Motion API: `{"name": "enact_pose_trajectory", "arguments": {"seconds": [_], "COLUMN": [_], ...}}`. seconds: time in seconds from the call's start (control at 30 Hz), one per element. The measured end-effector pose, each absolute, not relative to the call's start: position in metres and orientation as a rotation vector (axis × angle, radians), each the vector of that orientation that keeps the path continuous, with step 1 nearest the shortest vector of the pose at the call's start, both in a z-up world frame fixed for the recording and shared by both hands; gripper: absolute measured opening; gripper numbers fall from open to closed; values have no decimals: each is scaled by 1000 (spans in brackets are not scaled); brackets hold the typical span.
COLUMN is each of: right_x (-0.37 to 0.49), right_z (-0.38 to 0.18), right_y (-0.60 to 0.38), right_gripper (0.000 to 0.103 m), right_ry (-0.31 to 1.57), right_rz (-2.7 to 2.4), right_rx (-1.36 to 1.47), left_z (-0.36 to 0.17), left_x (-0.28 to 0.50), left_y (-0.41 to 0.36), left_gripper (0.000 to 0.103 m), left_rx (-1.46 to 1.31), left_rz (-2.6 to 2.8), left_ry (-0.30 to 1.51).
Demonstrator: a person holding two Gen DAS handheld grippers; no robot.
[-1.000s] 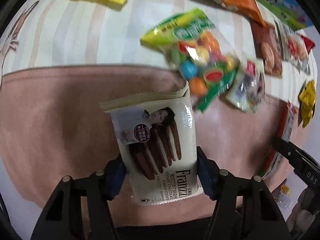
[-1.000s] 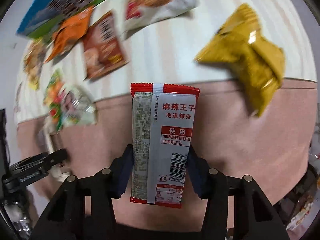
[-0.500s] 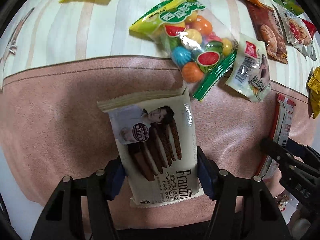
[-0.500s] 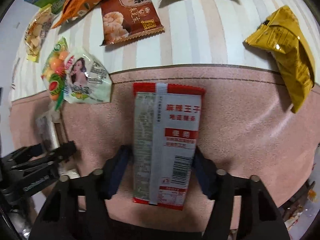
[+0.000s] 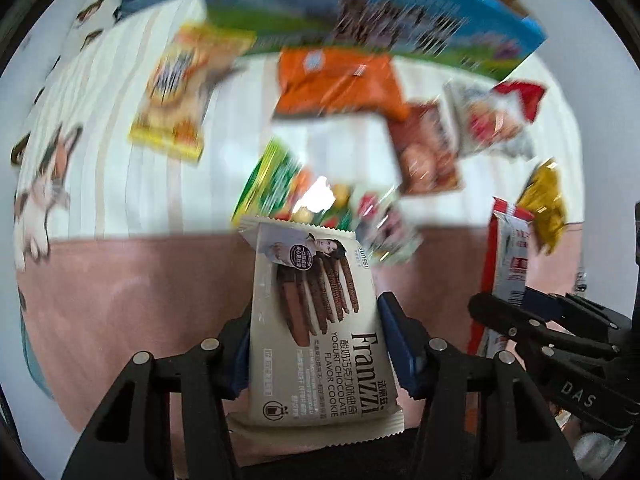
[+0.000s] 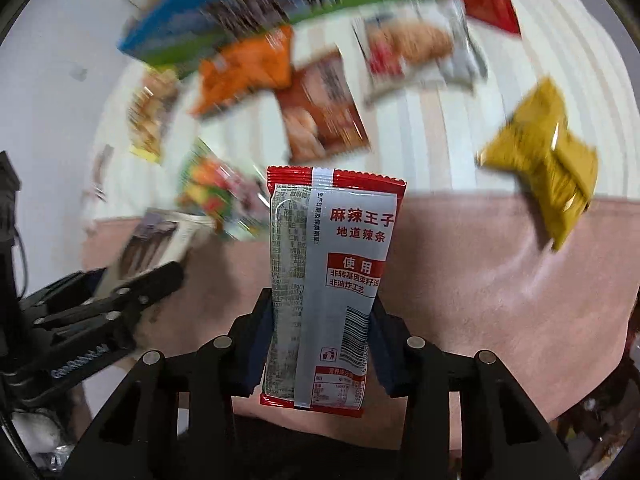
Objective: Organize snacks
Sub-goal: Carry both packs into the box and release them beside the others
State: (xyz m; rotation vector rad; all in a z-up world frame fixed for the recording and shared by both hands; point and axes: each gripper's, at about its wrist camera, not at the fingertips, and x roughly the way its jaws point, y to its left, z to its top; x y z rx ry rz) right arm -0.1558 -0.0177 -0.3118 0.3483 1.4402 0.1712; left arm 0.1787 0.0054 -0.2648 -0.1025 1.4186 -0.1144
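My left gripper [image 5: 318, 344] points down over the pink cloth, its jaws closing on a cream Franzzi chocolate cookie pack [image 5: 312, 280] that its blue pads press from both sides. The pack hangs clear of the cloth. My right gripper [image 6: 324, 340] is shut on a red and grey spicy strip packet [image 6: 332, 248], also held off the cloth. In the left wrist view the right gripper [image 5: 540, 328] shows at the right edge with its packet [image 5: 508, 256]. The right wrist view shows the left gripper [image 6: 120, 292] at the left with the cookie pack [image 6: 152, 244].
Loose snacks lie on the striped sheet [image 5: 120, 168] beyond the pink cloth [image 5: 120, 280]: a yellow cracker pack [image 5: 172, 92], an orange bag [image 5: 336, 80], a brown packet [image 5: 428, 152], a green candy bag [image 5: 280, 188], a mustard bag [image 6: 548, 160]. A long blue and green box [image 5: 360, 12] lies at the back.
Both grippers have risen with their packs, so more of the sheet and the back box shows. Both pairs of jaws have narrowed on their packs. The picture is now blurred by motion.
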Motion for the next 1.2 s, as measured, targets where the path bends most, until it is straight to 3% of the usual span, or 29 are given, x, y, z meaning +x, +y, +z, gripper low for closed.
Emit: {"name": "enact_pose_trajectory", "arguments": {"seconds": [0.2,0.47,0.63,0.8,1.2], "right_x": [-126,-119,-124,-124,-53], "right_z": [-279,-313,-320,-306,-184], "right_y": [-37,-47,-47,-50,-69], "right_gripper": [46,46,46,46,46], "right_ry": [1374,1442,1458,1428,1208], "right_rz": [177,169,175,195,301], "right_rx": [365,417,425,445,428], "left_z": [-278,-366,-369,-335,-151], "left_x": [196,186,180,174,258], "left_y": [21,22,21,12,26], "left_gripper": [54,58,56,56,56], "left_rx": [-139,-75,-57,-81,-222], "left_rz": [-98,-64,-29,-39,-214], "left_ry": [1459,1665,1634,1576,1270]}}
